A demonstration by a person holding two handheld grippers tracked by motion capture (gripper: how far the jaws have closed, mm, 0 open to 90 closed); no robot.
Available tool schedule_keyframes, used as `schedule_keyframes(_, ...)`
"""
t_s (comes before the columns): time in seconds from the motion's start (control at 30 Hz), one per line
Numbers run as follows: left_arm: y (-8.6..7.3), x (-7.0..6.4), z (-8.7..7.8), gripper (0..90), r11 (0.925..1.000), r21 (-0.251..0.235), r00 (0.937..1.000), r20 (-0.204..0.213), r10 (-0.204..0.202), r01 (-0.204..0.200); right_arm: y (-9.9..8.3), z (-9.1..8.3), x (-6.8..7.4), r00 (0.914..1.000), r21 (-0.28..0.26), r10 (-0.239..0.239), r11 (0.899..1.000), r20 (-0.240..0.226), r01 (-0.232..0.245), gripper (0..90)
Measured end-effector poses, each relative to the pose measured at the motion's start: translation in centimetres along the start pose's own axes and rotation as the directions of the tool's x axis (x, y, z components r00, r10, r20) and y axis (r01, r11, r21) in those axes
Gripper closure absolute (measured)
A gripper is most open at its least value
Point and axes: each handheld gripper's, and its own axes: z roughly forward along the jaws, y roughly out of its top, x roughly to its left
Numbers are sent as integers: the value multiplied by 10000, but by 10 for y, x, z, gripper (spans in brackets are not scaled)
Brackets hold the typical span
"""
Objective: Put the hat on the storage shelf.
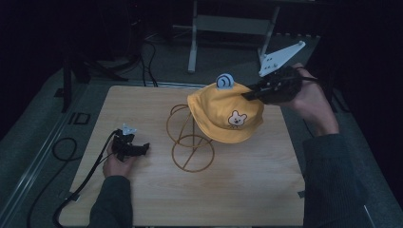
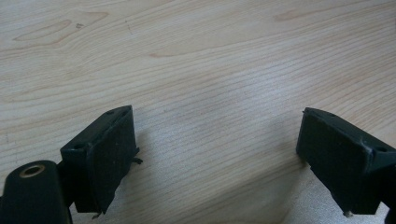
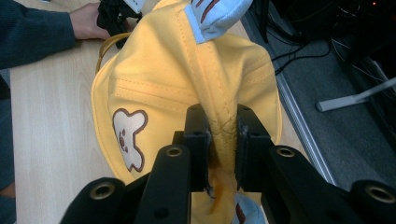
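Note:
A yellow child's hat (image 1: pixel 223 111) with a bear patch and a pale blue ear hangs above the table, over the top of a gold wire stand (image 1: pixel 190 142). My right gripper (image 1: pixel 250 92) is shut on a fold of the hat's crown; in the right gripper view the yellow fabric (image 3: pixel 223 135) is pinched between both jaws of the right gripper (image 3: pixel 220 140). My left gripper (image 1: pixel 142 148) rests on the table at the left, held by a hand. In the left gripper view the left gripper (image 2: pixel 215 154) stands open, wide apart over bare wood with nothing between the jaws.
The wooden table (image 1: pixel 256 190) has edges all round, with a dark floor beyond. A black cable (image 1: pixel 81 180) trails from the left gripper off the left front corner. A metal frame leg (image 1: pixel 192 47) stands behind the table.

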Motion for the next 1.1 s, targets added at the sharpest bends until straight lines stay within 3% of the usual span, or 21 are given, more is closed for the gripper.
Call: schedule_keyframes(1.1,0,0,0,121,10000,-13,10000,11,4,-4,23,20,4,9993,-235,-320,9992,-169,316,777)
